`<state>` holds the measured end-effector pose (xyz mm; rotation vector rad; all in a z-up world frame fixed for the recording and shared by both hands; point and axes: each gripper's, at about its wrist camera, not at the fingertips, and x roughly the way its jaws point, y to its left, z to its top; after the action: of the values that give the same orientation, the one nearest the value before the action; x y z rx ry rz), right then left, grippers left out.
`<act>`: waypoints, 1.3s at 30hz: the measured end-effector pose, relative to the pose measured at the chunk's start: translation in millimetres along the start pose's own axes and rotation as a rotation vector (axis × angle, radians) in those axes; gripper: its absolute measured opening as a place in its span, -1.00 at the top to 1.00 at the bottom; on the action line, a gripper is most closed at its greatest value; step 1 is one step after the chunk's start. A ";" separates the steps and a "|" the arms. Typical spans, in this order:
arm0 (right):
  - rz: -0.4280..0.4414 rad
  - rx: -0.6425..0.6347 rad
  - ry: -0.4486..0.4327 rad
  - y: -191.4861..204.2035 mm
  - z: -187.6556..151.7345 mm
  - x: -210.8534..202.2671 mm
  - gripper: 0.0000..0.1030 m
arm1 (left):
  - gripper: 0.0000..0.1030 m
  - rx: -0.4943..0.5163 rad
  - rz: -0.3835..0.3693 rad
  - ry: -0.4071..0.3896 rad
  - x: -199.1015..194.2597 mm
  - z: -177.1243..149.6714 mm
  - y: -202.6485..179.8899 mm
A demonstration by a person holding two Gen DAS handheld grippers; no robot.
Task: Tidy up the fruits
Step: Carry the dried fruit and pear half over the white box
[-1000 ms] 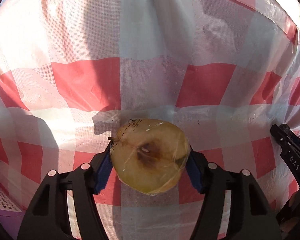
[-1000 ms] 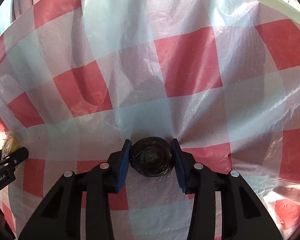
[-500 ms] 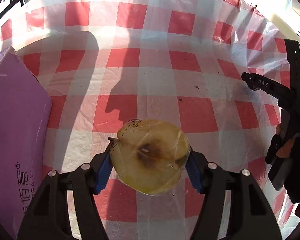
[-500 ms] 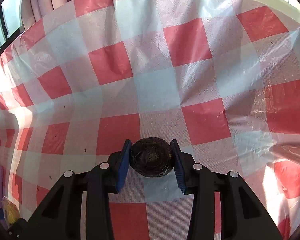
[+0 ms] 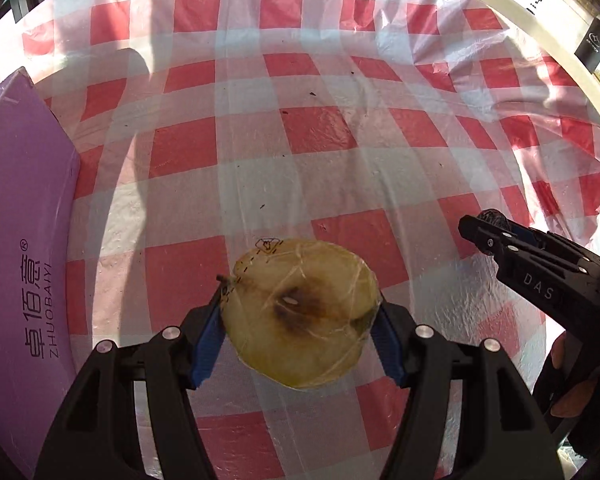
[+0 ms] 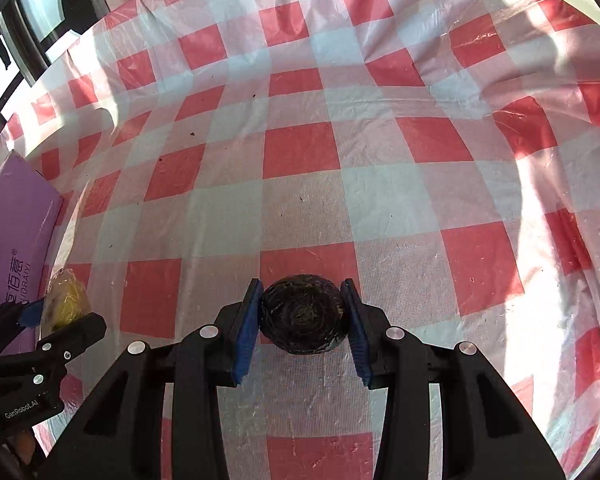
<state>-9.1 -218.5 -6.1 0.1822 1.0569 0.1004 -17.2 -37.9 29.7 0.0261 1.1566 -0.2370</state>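
The left gripper (image 5: 300, 320) is clamped on a film-wrapped pear half (image 5: 302, 312); the right gripper (image 6: 302, 320) pinches a dark round fruit (image 6: 302, 314). Both hang above the checked tablecloth (image 6: 300, 152) — slick film could let either slip from its pads.

Both your grippers share one build: the left gripper (image 5: 300, 332) and the right gripper (image 6: 302, 330) have matte black, angular arms with triangular cut-outs, round silver screw heads along the top, and blue ribbed pads (image 6: 246, 336) inside each tip. White lettering marks the sides ("DAS" on your right one, "GenRobot.AI" on your left).
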 end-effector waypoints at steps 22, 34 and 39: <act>-0.070 0.138 -0.010 75.5 -70.3 -56.5 0.23 | -0.25 0.246 -0.146 -0.120 -88.8 -22.9 26.0; -0.060 0.088 -0.100 131.7 -62.8 -84.9 0.22 | -0.25 0.229 -0.134 -0.249 -139.2 -20.9 72.9; -0.049 0.046 -0.122 159.0 -60.3 -89.4 0.23 | -0.25 0.197 -0.120 -0.275 -150.4 -22.6 99.6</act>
<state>-104.6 -71.6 72.9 0.2017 0.9422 0.0208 -75.0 88.3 147.1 0.0948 0.8593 -0.4464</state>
